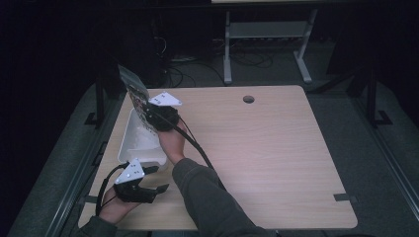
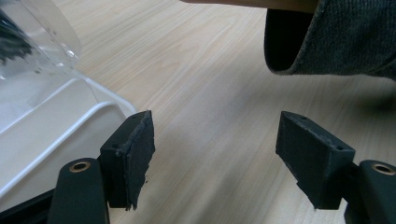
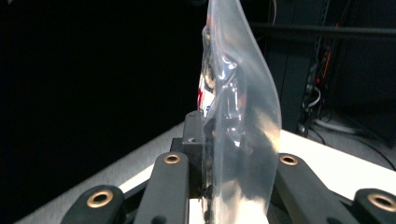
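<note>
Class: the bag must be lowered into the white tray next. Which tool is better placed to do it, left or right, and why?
Right, probably. The right tool is shut on the bag, holding it above the tray. The left tool is open with nothing between its jaws, near the tray's corner.

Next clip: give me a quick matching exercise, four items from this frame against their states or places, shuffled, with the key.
Items:
1. left hand-held gripper
2. right hand-held gripper
3. white tray
4. round hole

States or places:
A. at the table's left edge
B. near the table's far edge
C. jaws apart, nothing between them
D. clamped on a clear plastic bag

Pairs: 1-C, 2-D, 3-A, 4-B
</note>
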Demonstrator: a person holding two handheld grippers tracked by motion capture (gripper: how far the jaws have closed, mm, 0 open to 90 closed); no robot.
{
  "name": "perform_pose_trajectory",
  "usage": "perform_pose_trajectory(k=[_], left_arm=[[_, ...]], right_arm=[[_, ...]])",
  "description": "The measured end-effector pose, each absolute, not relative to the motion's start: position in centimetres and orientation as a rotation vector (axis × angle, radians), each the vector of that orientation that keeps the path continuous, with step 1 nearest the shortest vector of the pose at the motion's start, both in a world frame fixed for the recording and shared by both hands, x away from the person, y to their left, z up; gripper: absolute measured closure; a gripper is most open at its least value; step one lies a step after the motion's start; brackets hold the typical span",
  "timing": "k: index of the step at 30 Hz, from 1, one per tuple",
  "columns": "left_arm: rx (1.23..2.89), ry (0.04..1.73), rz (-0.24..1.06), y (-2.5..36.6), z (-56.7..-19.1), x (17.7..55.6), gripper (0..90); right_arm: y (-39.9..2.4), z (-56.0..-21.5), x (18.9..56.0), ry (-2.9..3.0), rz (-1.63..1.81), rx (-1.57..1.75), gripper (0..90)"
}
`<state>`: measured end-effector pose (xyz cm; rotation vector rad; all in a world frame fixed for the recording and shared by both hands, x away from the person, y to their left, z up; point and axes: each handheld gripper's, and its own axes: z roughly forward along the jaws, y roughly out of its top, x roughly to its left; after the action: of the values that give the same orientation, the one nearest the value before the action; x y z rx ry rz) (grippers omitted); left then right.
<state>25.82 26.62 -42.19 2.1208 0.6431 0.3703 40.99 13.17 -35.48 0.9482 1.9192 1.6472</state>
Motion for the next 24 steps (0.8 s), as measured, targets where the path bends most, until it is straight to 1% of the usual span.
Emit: perform_pose_trajectory(k=[3,9,18,24], left_arm=[[2.122,0.643,0.368,26.6,-42.2,25.8,27.5],[2.122,0.643,0.363,26.7,-42.3,25.9,27.5],[2.133,0.640,0.370,26.6,-42.3,25.9,27.5],[2.138,0.641,0.370,26.5,-42.4,25.9,27.5]], right_arm=[[13.1,-36.1,41.1,1.844,1.708,0.949,75.5],[12.9,-39.3,41.8,1.841,1.706,0.999,75.3],[12.1,-39.6,41.0,1.894,1.611,0.927,74.6],[11.8,-39.7,40.6,1.906,1.576,0.938,74.5]])
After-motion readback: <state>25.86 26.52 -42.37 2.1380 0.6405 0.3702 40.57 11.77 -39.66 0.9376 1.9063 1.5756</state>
